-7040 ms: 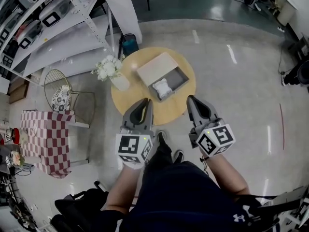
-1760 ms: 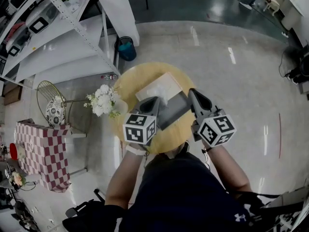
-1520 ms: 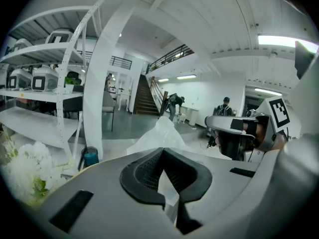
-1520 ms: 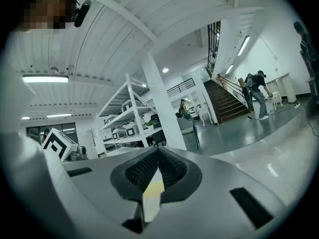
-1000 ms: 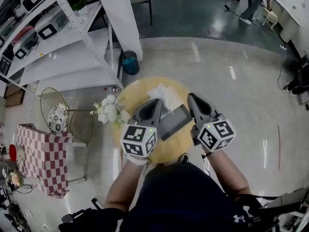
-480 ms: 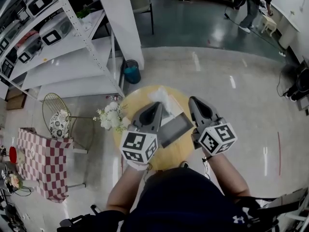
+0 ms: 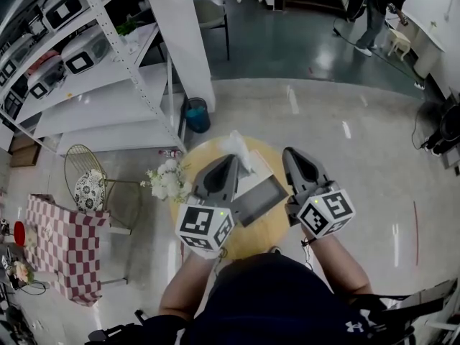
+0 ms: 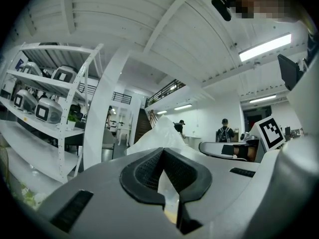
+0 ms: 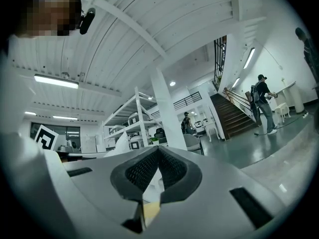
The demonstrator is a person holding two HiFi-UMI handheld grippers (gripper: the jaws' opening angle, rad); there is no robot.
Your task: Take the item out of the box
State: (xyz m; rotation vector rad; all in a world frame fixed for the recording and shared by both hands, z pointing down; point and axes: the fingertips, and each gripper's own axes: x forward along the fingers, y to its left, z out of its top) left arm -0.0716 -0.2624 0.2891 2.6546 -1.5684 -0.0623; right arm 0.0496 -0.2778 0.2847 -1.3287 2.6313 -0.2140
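- My left gripper (image 8: 162, 152) is clenched on a fold of the white, crinkly plastic-wrapped packet (image 7: 236, 144). The packet stands up past the jaw tips, above the far edge of the box.
- My right gripper (image 9: 158, 149) has its jaws pressed together, with nothing that I can make out held between them. It hangs over the box's right side.
- The shallow grey open box (image 7: 259, 200) sits below both grippers on the round yellow wooden table (image 7: 269, 227). The part of its tray that I can see is bare.
- I judge the removal itself done, since the packet is clear of the box. What is left is to set it down outside the box and let go.
- In the earliest frame the packet lay in the box's tray, and both grippers hung back on the box's near side. Now both are over the box and higher than a second ago, with the packet up in the left one.
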